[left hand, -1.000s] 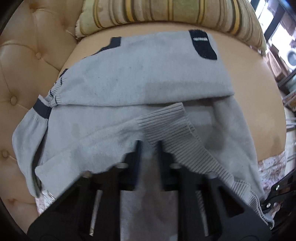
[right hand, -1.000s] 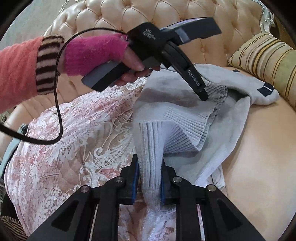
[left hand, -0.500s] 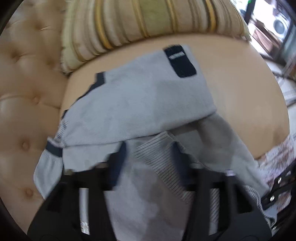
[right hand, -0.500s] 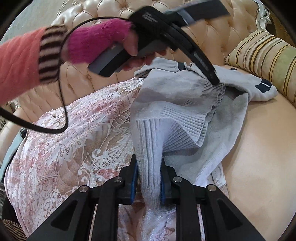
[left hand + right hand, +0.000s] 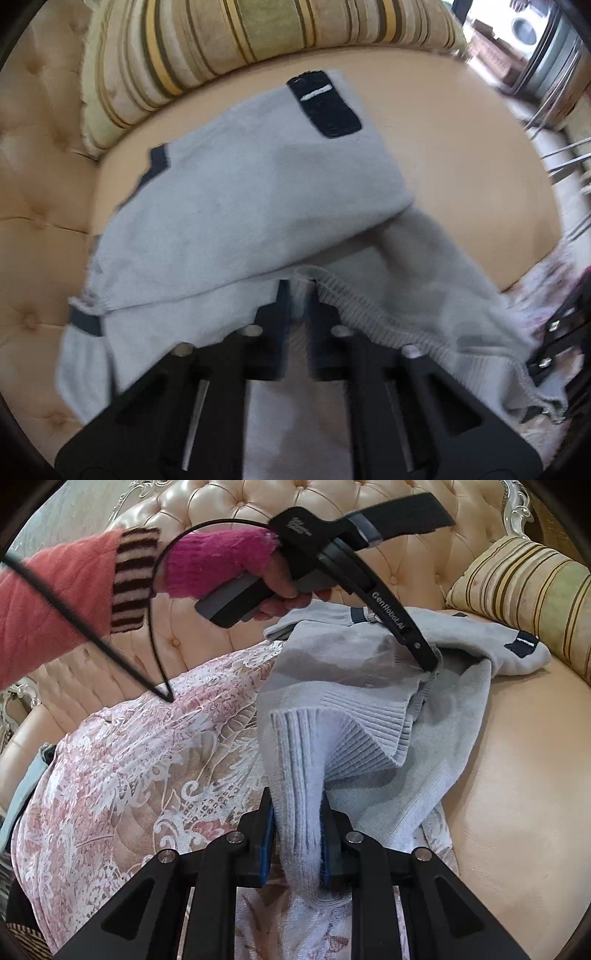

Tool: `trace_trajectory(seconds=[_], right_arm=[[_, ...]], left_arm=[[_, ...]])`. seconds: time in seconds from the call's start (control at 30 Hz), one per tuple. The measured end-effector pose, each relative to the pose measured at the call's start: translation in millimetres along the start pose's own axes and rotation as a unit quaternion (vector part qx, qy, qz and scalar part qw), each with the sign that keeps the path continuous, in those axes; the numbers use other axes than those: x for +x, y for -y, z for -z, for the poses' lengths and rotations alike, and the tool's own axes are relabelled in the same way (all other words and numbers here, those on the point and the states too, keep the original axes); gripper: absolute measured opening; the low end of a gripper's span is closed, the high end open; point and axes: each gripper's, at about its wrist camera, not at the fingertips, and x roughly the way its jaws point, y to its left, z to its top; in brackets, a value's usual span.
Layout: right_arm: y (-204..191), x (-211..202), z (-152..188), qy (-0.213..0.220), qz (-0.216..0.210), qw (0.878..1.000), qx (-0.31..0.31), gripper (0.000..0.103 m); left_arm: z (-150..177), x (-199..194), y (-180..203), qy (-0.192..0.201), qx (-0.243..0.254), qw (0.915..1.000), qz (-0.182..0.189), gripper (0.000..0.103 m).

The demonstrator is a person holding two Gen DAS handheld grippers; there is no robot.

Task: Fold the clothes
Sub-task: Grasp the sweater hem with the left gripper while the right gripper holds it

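Left gripper (image 5: 300,286): we pinch the grey sweater (image 5: 258,206) hem, jaws nearly shut.
Right gripper (image 5: 298,834): we clamp the ribbed hem.
Advice: we keep both corners level, carrying far.

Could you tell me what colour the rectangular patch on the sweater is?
Dark navy patch with a white line, clearest in the left wrist view.

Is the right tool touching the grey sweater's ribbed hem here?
Touching. The right wrist view shows the right tool with its jaws closed on a bunched fold of the grey sweater; the ribbed knit fills the space between both pads.
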Motion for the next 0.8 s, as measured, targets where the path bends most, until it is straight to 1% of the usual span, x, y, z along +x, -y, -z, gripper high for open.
trace_trajectory(seconds=[0.13, 0.2, 0.3, 0.4, 0.5, 0.63, 0.67, 0.7, 0.73, 0.8], right_arm=[[-1, 1, -1, 0.000, 0.004, 1.000, 0.001, 0.021], [1, 0, -1, 0.001, 0.003, 1.000, 0.005, 0.021], [5, -6, -4, 0.001, -0.004, 1.000, 0.011, 0.021], [6, -14, -12, 0.009, -0.009, 1.000, 0.015, 0.020], [6, -26, -28, 0.018, -0.004, 1.000, 0.024, 0.019], [6, -35, -57, 0.021, 0.021, 0.999, 0.023, 0.019], [7, -35, -65, 0.019, 0.028, 0.999, 0.019, 0.019], [8, -36, -73, 0.013, 0.025, 1.000, 0.006, 0.019], [9, -37, -83, 0.007, 0.026, 1.000, -0.003, 0.018], [14, -43, -113, 0.011, 0.029, 1.000, 0.004, 0.017]], left_arm=[[12, -18, -3, 0.025, -0.032, 0.9992, -0.006, 0.007], [22, -37, -3, 0.043, -0.049, 0.9978, -0.008, 0.007], [41, -68, 4, 0.061, -0.064, 0.9958, -0.023, 0.007], [65, -110, 8, 0.083, -0.094, 0.9914, -0.036, 0.007], [83, -134, 15, 0.078, -0.112, 0.9873, -0.080, 0.007], [106, -166, 26, 0.071, -0.136, 0.9783, -0.139, 0.008], [112, -173, 29, 0.069, -0.142, 0.9754, -0.154, 0.008], [117, -182, 30, 0.068, -0.149, 0.9720, -0.169, 0.008], [117, -191, 25, 0.070, -0.158, 0.9673, -0.186, 0.008], [117, -211, 15, 0.072, -0.176, 0.9570, -0.219, 0.008]])
